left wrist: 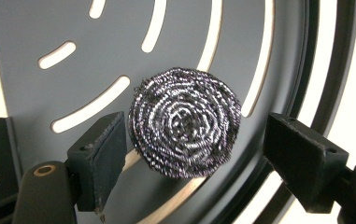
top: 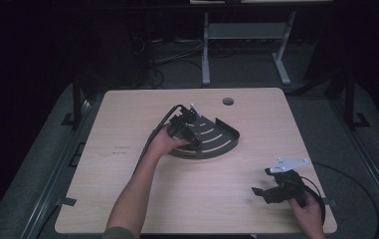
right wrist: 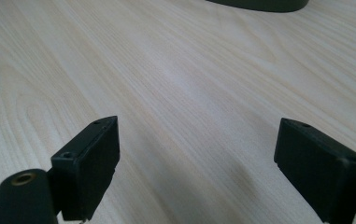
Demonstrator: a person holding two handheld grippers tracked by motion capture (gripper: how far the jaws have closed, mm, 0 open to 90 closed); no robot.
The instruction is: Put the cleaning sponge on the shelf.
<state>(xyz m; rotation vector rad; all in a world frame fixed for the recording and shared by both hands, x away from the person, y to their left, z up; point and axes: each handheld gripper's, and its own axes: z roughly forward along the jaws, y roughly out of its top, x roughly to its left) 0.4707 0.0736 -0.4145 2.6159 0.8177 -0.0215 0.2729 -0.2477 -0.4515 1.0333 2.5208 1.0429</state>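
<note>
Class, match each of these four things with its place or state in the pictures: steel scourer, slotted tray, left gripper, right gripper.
Things:
1. steel scourer
2. slotted tray
3. left gripper
4. right gripper

Places or states:
A. dark grey, fan-shaped, on the table
B. open over bare wood near the table's corner
C. lying on the tray between open jaws
D. open, one jaw either side of the scourer

Pairs: 1-C, 2-A, 3-D, 4-B

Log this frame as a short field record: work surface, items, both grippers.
surface: wooden table
rack: dark slotted quarter-round shelf, flat on table
scourer: steel wool scourer, lying on the shelf
left gripper: over the shelf, jaws open either side of scourer; left pad looks close to it, right pad apart
right gripper: open, nothing between the jaws, low over bare table near the front right corner
</note>
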